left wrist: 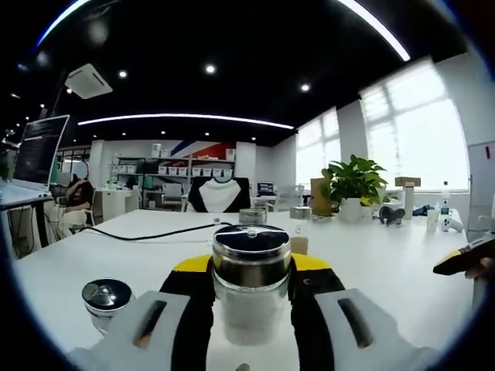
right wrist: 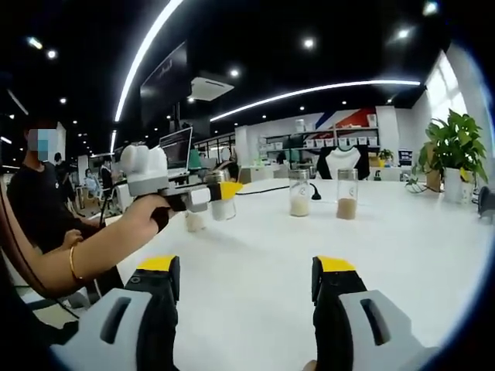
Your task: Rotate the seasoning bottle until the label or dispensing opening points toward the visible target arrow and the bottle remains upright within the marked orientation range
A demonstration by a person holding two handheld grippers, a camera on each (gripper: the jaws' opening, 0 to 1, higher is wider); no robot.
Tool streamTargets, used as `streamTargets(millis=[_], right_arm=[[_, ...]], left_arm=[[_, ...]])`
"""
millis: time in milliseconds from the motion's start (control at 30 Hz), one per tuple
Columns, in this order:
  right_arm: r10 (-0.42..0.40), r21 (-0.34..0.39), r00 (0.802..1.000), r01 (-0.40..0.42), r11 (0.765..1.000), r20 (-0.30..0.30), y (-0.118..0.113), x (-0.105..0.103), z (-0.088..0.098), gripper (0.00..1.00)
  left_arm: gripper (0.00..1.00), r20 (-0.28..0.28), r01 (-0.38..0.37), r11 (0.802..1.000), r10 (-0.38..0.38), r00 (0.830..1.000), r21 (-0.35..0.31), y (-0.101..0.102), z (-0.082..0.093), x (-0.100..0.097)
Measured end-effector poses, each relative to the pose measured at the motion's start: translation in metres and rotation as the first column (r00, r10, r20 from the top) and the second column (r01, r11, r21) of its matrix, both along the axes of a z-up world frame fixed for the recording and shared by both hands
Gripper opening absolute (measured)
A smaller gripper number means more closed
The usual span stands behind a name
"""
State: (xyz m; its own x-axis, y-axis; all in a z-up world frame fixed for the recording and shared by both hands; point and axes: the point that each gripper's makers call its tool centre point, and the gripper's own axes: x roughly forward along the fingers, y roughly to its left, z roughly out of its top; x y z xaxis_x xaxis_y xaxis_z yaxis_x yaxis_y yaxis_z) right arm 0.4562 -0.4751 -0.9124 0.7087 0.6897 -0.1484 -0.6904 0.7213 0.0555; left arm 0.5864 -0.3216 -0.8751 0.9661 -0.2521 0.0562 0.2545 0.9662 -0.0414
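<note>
The seasoning bottle (left wrist: 251, 290), clear glass with a shiny metal lid, stands upright between the jaws of my left gripper (left wrist: 251, 267), whose black pads press its two sides. In the right gripper view the same bottle (right wrist: 223, 205) sits at the yellow-tipped end of the left gripper (right wrist: 203, 195), which a hand holds over the left part of the white table (right wrist: 387, 255). My right gripper (right wrist: 247, 270) hovers above the table with its jaws wide apart and nothing between them.
A second metal-lidded jar (left wrist: 107, 297) stands close by on the left. Two tall glass jars (right wrist: 299, 193) (right wrist: 347, 194) with powder stand mid-table. A black cable (left wrist: 147, 234) crosses the table, and a potted plant (left wrist: 353, 184) stands far right. A seated person (right wrist: 39, 209) is at the left.
</note>
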Motion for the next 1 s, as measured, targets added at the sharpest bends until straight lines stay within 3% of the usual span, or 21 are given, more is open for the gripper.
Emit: streamTargets(millis=[433, 1000], right_arm=[[-0.013, -0.001, 1.0, 0.013, 1.0, 0.003, -0.001, 0.008, 0.004, 0.69], [-0.008, -0.005, 1.0, 0.008, 1.0, 0.004, 0.004, 0.012, 0.007, 0.69]], left_arm=[[0.38, 0.003, 0.021, 1.0, -0.021, 1.0, -0.011, 0.004, 0.001, -0.003], [0.38, -0.003, 0.073, 0.997, -0.072, 0.997, 0.024, -0.002, -0.005, -0.009]])
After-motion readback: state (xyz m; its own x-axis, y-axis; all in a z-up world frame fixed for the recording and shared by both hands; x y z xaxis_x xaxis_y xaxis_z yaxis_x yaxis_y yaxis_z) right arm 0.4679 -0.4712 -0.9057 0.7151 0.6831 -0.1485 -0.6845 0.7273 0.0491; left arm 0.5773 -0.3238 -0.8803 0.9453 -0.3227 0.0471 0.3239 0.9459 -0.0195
